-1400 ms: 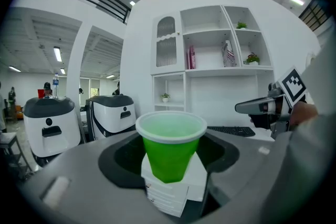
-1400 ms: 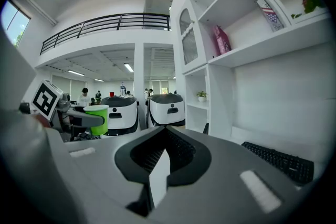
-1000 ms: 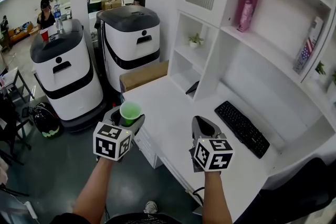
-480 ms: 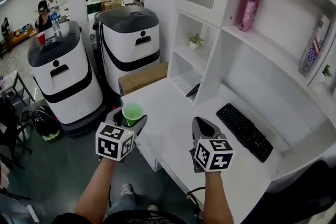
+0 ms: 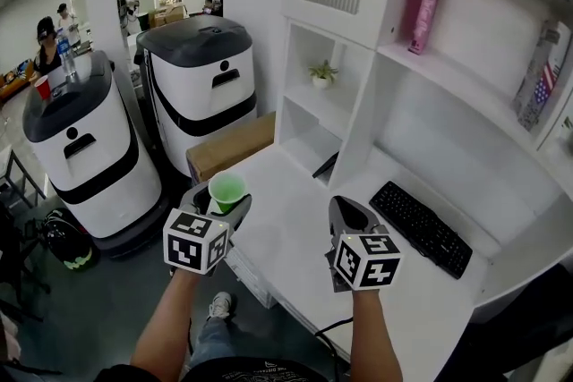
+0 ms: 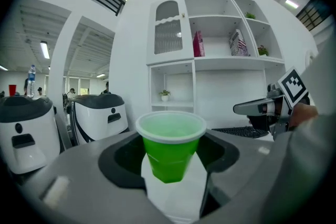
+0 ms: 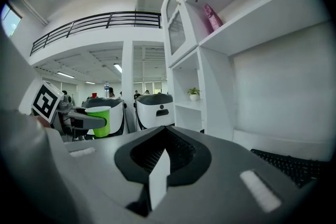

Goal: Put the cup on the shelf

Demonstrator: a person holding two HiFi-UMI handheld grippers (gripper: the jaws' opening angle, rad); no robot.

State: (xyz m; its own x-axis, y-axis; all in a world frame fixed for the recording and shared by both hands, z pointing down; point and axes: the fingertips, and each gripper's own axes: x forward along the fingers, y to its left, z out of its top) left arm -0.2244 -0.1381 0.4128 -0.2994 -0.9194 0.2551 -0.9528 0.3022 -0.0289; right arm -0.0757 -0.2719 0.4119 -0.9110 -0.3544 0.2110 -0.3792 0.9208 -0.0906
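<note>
An upright green plastic cup (image 5: 226, 191) (image 6: 170, 147) is held between the jaws of my left gripper (image 5: 221, 201) (image 6: 172, 176), which is shut on it above the left edge of the white desk (image 5: 295, 237). The same green cup (image 7: 100, 121) shows at the left of the right gripper view. My right gripper (image 5: 347, 215) (image 7: 160, 173) hovers over the desk with its jaws shut and nothing between them. The white shelf unit (image 5: 358, 76) (image 6: 210, 60) stands ahead, with open cubbies and long shelves.
A black keyboard (image 5: 419, 226) lies on the desk at the right. A small potted plant (image 5: 321, 73), a pink packet (image 5: 427, 3) and a book (image 5: 535, 72) stand on the shelves. Two white-and-black bins (image 5: 195, 89) and a cardboard box (image 5: 228, 146) stand left of the desk. People stand far back.
The view has shifted: the shelf and bins slid leftward in the head view. Both grippers keep their places, with the cup still held in the left one.
</note>
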